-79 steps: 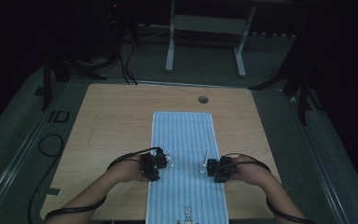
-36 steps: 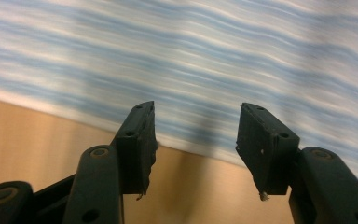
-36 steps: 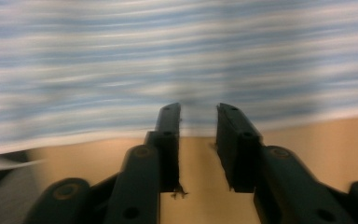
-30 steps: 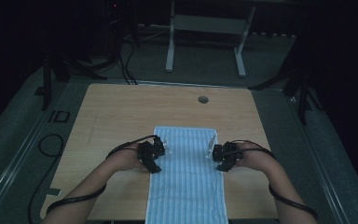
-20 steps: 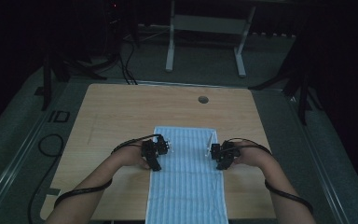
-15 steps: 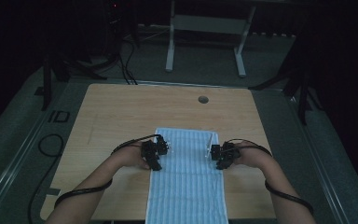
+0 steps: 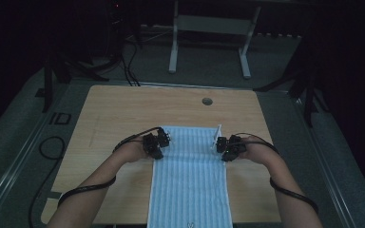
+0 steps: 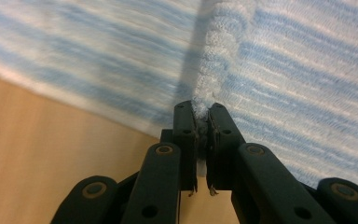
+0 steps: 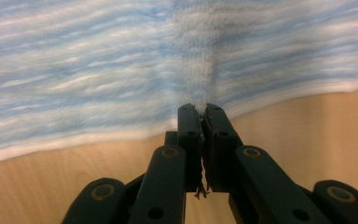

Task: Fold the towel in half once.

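Both forearms angled inward, left gripper (image 7: 158,145) and right gripper (image 7: 224,148) pinching towel (image 7: 190,185) edges

Both forearms come in from the bottom of the high view and angle inward toward the blue-striped towel (image 7: 190,175), the one landmark here. The left gripper (image 7: 156,145) sits at the towel's left edge, near its far end, with its cable looping back along the left forearm. The right gripper (image 7: 225,148) sits at the towel's right edge, level with the left one, its cable trailing under the right forearm. The 2 grippers face each other across the towel's width. In each gripper view the 2 black jaws have just been closing and now stand pinched together, with a raised fold of towel edge between the pads.
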{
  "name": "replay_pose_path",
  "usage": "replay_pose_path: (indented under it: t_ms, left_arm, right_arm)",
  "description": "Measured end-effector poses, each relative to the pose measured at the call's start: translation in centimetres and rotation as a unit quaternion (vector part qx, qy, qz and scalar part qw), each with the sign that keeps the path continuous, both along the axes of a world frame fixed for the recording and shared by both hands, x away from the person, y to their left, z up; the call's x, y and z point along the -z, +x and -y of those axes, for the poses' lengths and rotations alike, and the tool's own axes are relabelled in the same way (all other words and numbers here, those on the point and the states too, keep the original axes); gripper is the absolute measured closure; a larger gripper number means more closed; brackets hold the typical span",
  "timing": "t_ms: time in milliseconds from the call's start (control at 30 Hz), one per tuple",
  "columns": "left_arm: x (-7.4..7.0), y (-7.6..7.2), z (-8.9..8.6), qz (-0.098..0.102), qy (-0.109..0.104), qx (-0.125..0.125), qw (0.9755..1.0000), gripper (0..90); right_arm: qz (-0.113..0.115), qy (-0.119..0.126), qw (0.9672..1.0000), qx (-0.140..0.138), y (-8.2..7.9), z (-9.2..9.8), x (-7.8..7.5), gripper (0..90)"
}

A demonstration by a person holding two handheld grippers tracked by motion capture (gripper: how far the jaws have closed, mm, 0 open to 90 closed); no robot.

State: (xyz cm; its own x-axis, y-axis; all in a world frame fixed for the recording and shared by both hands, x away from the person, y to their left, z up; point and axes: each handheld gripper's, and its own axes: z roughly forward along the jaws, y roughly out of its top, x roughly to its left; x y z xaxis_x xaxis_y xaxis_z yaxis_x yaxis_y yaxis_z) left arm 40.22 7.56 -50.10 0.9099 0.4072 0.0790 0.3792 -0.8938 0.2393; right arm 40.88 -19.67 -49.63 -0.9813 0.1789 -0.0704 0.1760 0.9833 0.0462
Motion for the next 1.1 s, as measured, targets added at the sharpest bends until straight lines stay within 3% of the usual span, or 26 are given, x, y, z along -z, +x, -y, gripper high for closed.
replay_pose_path:
  t_ms: [133, 300, 433, 567, 667, 700, 833, 1000, 1100]
  left_arm:
    - [-1.6, 1.5, -0.4, 0.020, -0.009, -0.026, 0.9994, 83.9]
    - [-3.7, 2.3, -0.6, 0.036, -0.017, -0.034, 0.9986, 83.7]
    - [-5.0, 1.0, -0.9, 0.052, -0.026, -0.020, 0.9981, 83.1]
    - [-5.9, -2.0, -1.3, 0.054, -0.024, 0.019, 0.9981, 82.3]
    - [-5.3, -4.3, -1.4, 0.036, -0.015, 0.037, 0.9986, 81.0]
    - [-4.7, -4.8, -1.4, 0.020, -0.016, 0.038, 0.9989, 81.0]
    - [-2.6, -6.9, -1.3, 0.006, -0.002, 0.059, 0.9983, 80.1]
    - [-0.6, -7.8, -1.9, -0.014, -0.011, 0.050, 0.9986, 79.0]
    - [0.3, -7.9, -2.0, -0.025, -0.015, 0.046, 0.9985, 79.1]
  right_arm:
    - [0.022, 0.004, 0.9997, 0.011, 1.3, -0.2, -1.6, 86.7]
    - [0.036, 0.012, 0.9989, 0.027, 3.1, -0.2, -3.9, 86.7]
    - [0.047, 0.009, 0.9988, 0.010, 2.3, -0.4, -5.2, 86.6]
    - [0.056, 0.018, 0.9982, -0.013, -0.1, -0.2, -5.6, 86.6]
    - [0.051, 0.029, 0.9979, -0.029, -2.4, 0.0, -5.4, 86.6]
    - [0.047, 0.032, 0.9979, -0.032, -3.0, 0.1, -5.1, 86.5]
    - [0.027, 0.021, 0.9983, -0.046, -5.4, -0.1, -3.2, 86.4]
    - [0.005, 0.012, 0.9984, -0.056, -7.2, -0.5, -0.8, 86.3]
    - [-0.006, 0.019, 0.9982, -0.057, -7.6, -0.5, 0.0, 86.3]
